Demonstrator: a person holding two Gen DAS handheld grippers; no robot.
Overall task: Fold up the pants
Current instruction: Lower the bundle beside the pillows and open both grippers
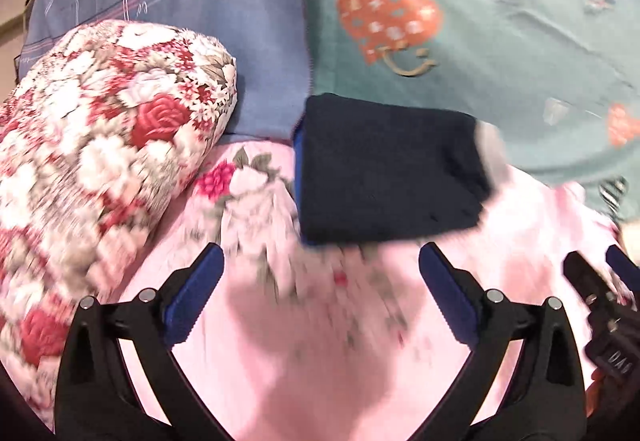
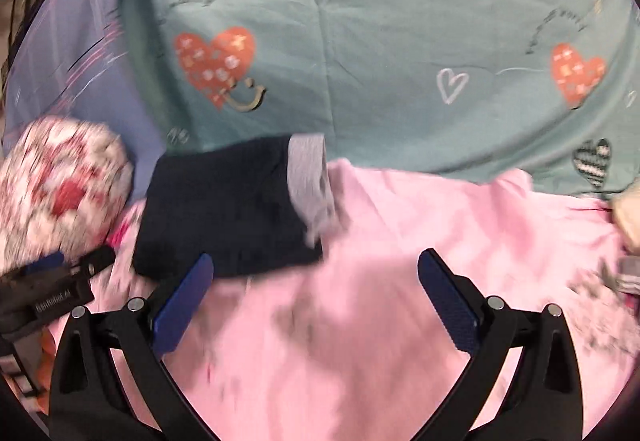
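Pants (image 2: pixel 224 209), dark navy with a grey waistband (image 2: pixel 310 181), lie folded into a compact block on the pink sheet (image 2: pixel 400 281), just beside the floral pillow (image 1: pixel 100 129) (both views are blurred). The left gripper (image 1: pixel 320 293) and right gripper (image 2: pixel 316 293) hover near the pants, jaws spread wide, nothing between them. Beyond the pants lies the teal heart-print sheet (image 2: pixel 400 61).
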